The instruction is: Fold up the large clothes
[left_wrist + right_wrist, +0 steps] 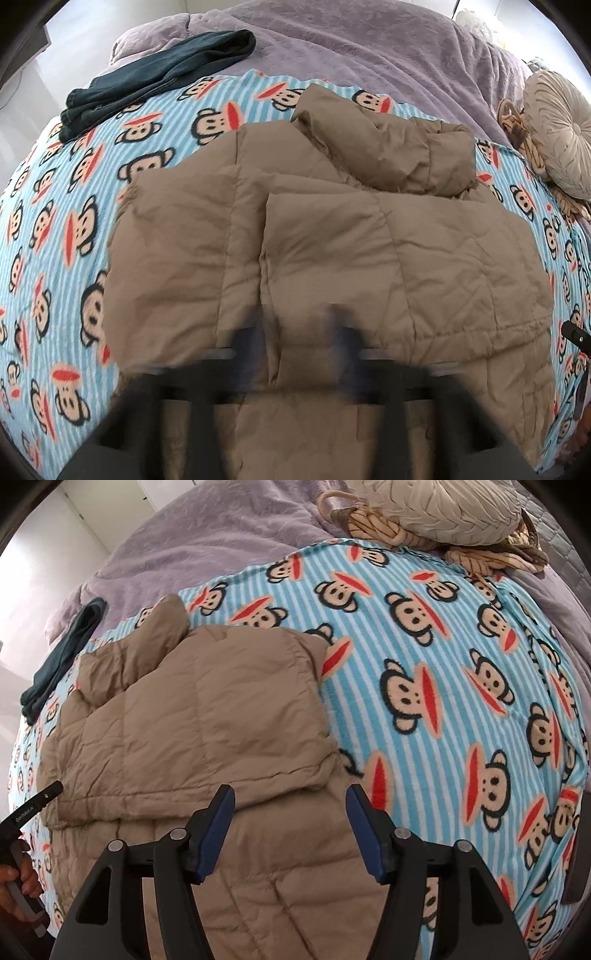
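The right tongs [290,830] stand well open with nothing between the blue pads — they hang just over the near right corner of the tan puffer jacket [192,716], where a folded-over panel ends in a hemmed edge. The left tongs [295,354] are smeared by blur in their own view, so I read them, with some doubt, as spread wide and empty, poised over the jacket's near middle; in the right view one black finger of them pokes in past the jacket's left edge, with the person's hand [20,886] on the grip.

From both tongs the jacket lies straight ahead and below, on the monkey-print blanket [443,686] that covers the bed. Its long axis runs from the bed's near edge towards the far edge, hood end farthest. The jacket already looks folded narrower, a flap lying across its body. The right tongs seem nearer its right edge, the left nearer its centre seam. A dark teal garment [159,70] lies apart, towards the bed's far left corner.
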### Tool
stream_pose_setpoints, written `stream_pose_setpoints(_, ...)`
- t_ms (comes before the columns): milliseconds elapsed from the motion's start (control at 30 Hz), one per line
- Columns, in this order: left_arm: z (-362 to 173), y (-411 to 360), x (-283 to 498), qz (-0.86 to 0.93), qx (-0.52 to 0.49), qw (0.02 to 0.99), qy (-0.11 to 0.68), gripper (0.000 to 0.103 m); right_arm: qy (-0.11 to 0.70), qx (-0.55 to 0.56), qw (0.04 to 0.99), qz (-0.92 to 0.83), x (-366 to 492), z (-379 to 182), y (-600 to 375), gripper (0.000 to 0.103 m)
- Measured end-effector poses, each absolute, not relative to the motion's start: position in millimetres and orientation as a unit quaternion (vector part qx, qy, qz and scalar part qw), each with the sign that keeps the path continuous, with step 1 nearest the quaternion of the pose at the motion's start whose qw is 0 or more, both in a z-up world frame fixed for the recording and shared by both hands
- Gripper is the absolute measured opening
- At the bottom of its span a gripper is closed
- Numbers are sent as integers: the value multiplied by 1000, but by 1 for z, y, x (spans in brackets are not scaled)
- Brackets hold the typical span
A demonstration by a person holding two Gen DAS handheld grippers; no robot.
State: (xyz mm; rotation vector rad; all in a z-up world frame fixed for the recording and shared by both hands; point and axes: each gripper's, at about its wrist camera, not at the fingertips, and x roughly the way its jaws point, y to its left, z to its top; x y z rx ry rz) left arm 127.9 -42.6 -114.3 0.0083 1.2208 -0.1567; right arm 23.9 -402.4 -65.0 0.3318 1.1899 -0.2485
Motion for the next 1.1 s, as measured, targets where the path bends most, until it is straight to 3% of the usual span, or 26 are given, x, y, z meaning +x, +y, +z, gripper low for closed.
stream_pose_setpoints(33,-109,-40,122,-63,2,826,560,103,557,154,808,-114,24,-65,-401,73)
stream_pose_setpoints(400,-90,-29,94,-56,5,833,551,103,550,145,816,-103,18,-51,-380,81)
stream_pose_setpoints(500,-88,-30,89,-55,7,831,553,103,546,139,820,-100,16,-47,-375,93)
stream_pose_setpoints(1100,-55,-39,56,-60,24,835,546,103,509,134,843,-107,-13,-14,-361,94)
